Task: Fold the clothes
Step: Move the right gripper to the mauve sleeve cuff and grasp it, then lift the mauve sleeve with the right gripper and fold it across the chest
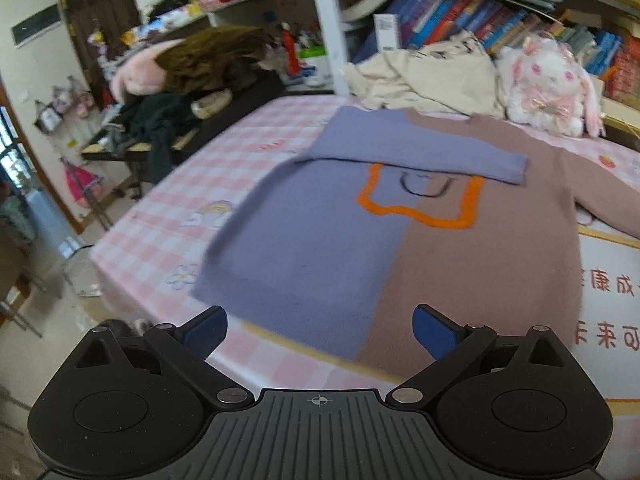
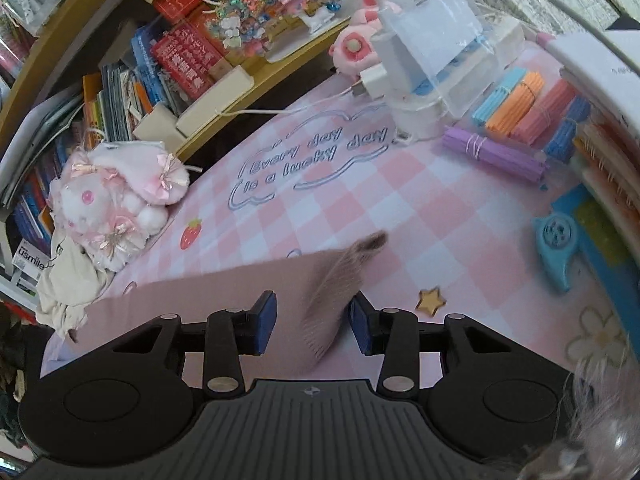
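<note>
A half-blue, half-brown sweater (image 1: 360,248) with an orange outline lies flat on the pink checked table cover (image 1: 160,216). Its blue sleeve (image 1: 420,160) is folded across the chest. My left gripper (image 1: 320,330) is open and empty just above the sweater's hem. In the right wrist view, the brown sleeve (image 2: 224,292) stretches out flat on the cover. Its ribbed cuff (image 2: 336,288) stands up between the fingers of my right gripper (image 2: 314,324). The jaws are apart and the pads do not touch the cuff.
A cream garment (image 1: 424,76) and a plush rabbit (image 1: 548,84) lie beyond the sweater by the bookshelf (image 1: 480,16). A side table with dark clothes (image 1: 160,120) stands left. Coloured paper bundles (image 2: 520,116), a lamp base (image 2: 416,116) and a blue toy (image 2: 556,248) sit at right.
</note>
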The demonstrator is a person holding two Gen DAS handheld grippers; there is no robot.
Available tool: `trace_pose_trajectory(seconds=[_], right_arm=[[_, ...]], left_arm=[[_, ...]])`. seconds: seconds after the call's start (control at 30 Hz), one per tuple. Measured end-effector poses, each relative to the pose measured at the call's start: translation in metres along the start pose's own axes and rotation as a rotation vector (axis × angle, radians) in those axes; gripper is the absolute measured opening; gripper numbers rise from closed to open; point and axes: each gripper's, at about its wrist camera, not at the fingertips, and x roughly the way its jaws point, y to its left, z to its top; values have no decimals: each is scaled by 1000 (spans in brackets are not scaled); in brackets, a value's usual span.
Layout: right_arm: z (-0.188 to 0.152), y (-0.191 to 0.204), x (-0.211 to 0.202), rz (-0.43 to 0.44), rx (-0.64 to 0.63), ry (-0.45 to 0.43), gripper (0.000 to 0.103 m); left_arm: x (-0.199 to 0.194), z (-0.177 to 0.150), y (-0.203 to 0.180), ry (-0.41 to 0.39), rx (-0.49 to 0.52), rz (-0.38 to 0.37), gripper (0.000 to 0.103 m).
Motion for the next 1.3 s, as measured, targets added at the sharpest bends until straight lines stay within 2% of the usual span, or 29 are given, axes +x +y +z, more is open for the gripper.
trace_pose_trajectory(seconds=[0.1, 0.27, 0.37, 0.4, 0.43, 0.53, 0.63, 0.83, 1.1, 1.3], right_arm=[[6, -3, 1, -33, -43, -17, 38], [5, -3, 2, -5, -40, 23, 40], [3, 0, 5, 27, -56, 80, 29], [3, 1, 7, 40, -70, 103, 13], [5, -2, 10, 56, -65, 112, 9], [11, -5, 10, 66, -49, 122, 8], [23, 13, -8, 118, -93, 93, 8], [39, 76, -24, 242, -181, 80, 8], [33, 214, -28, 369, -300, 72, 8], [0, 345, -25, 433, -502, 21, 8]], left_arm=[[-1, 0, 1, 4, 1, 0, 100], [-3, 0, 1, 11, 2, 0, 100], [-4, 0, 2, 15, 2, 0, 100], [-5, 1, 0, 11, 12, -4, 100], [-5, 1, -3, -2, 30, -13, 100], [-3, 0, -9, -17, 62, -52, 100], [3, 1, -8, 0, 55, -65, 100], [13, -6, -1, -16, 36, -139, 100], [40, 15, 17, -113, 163, -268, 100], [51, 31, 34, -213, 289, -337, 101]])
